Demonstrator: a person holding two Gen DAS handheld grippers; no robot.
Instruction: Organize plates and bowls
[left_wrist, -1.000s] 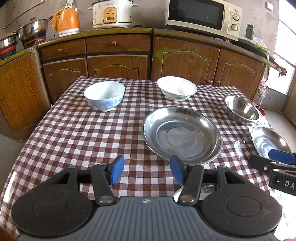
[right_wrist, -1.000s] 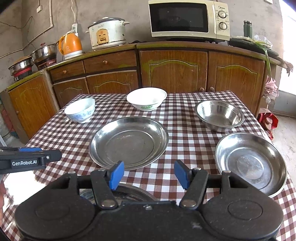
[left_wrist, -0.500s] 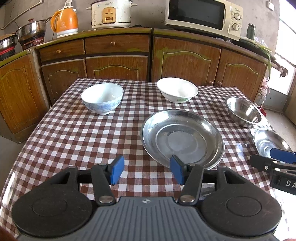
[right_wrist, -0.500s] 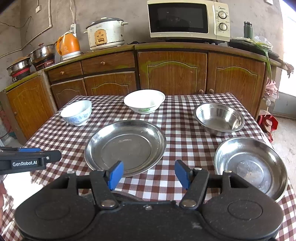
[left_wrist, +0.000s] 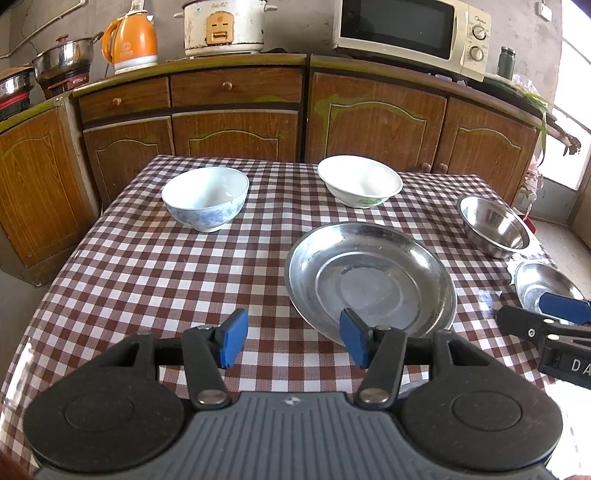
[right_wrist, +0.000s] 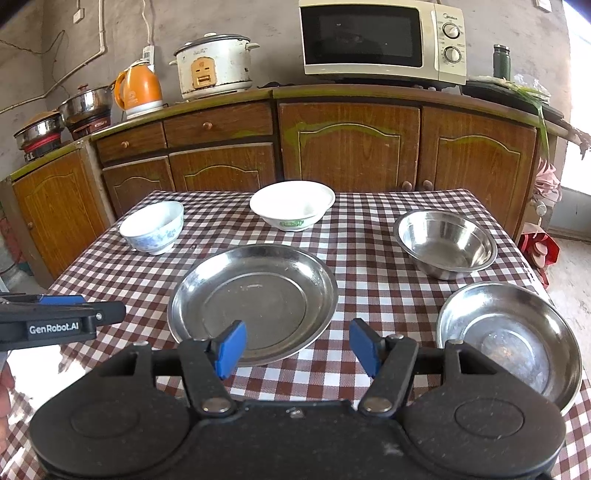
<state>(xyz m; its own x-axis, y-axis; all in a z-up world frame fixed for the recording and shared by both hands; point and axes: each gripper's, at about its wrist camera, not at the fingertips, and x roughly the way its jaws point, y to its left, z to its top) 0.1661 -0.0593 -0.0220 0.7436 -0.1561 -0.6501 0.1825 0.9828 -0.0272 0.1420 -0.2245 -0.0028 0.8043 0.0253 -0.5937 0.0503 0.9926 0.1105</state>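
Observation:
On the checked tablecloth stand a blue-patterned white bowl at the far left and a plain white bowl at the far middle. A large steel plate lies in the middle. To the right are a steel bowl and, nearer, a second steel plate. My left gripper hovers open just short of the large plate's near-left rim. My right gripper is open over that plate's near-right rim. Both are empty.
Wooden cabinets run behind the table, with a microwave, rice cooker, orange kettle and pots on top. The left table edge drops to the floor. Each gripper shows at the side of the other's view.
Both views shift only slightly. The dishes stay where they were and both grippers keep the same opening.

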